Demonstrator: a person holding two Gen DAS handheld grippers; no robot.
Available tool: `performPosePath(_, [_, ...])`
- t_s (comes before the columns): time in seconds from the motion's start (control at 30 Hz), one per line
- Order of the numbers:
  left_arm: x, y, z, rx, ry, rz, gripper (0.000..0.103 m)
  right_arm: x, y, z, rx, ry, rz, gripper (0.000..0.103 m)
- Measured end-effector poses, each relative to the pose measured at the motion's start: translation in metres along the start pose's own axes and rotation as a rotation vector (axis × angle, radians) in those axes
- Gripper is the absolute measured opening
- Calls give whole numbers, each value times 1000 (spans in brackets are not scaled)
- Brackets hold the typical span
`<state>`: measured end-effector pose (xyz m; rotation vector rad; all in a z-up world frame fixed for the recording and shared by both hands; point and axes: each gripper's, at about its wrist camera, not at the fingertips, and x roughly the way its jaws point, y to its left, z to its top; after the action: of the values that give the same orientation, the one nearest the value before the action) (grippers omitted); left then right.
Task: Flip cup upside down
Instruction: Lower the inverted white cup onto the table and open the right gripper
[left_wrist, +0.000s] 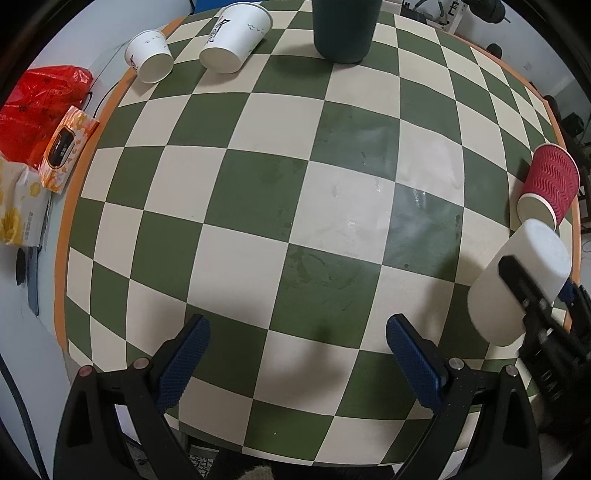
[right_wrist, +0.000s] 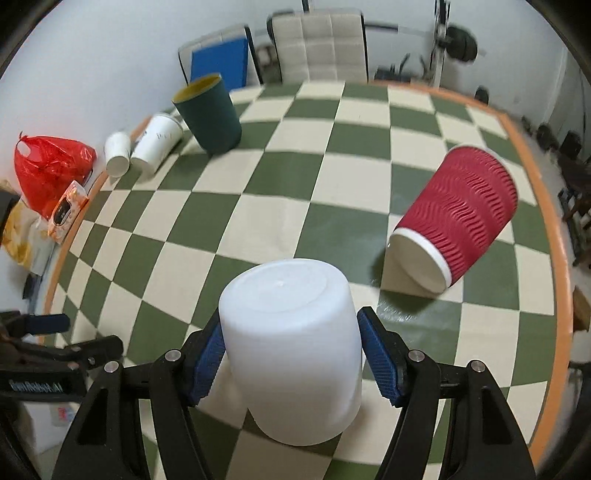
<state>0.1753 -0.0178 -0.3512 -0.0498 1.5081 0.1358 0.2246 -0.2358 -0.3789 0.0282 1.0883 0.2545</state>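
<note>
My right gripper (right_wrist: 290, 350) is shut on a white plastic cup (right_wrist: 291, 343), held above the checkered table (right_wrist: 258, 218) with its closed base turned up and away from the camera. The same cup (left_wrist: 517, 284) shows at the right edge of the left wrist view, clamped by the right gripper (left_wrist: 532, 291). My left gripper (left_wrist: 295, 354) is open and empty over the table's near edge. A red ribbed paper cup (right_wrist: 461, 218) stands upside down, tilted in view, to the right of the white cup; it also shows in the left wrist view (left_wrist: 550, 184).
A dark green cup (right_wrist: 208, 114) stands upright at the far left of the table. Two white paper cups (right_wrist: 157, 142) (right_wrist: 118, 153) stand upside down beside it. A red plastic bag (right_wrist: 51, 166) and tissue packs (left_wrist: 66, 147) lie off the table's left edge. Chairs (right_wrist: 317, 44) stand behind the table.
</note>
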Motion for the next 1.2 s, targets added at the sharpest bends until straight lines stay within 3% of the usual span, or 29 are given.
performPosePath(0.1, [2,-5,-1,16,2,6,98,0,7,-10,-31,-53,-8,72])
performPosePath(0.23, [1,-9,-5,34,2,5,98,0,8,-19,-18,-57,-11,72])
performPosePath(0.67, [-4,-5,-10,77,-13,-7,98,2,5,-32,55,73,-55,72])
performPosePath(0.73, [-8,-5,-10,86,-20,-10,98,-1,4,-30,79,106,-71,76])
performPosePath(0.8, [-13,-6,-10,98,-30,-16,98,-9,3,-29,113,128,-84,86])
performPosePath(0.9, [-24,-9,-12,127,-47,-21,98,-27,0,-28,166,155,-115,91])
performPosePath(1.2, [-78,-16,-24,206,-110,-53,98,-96,-4,-33,256,209,-224,93])
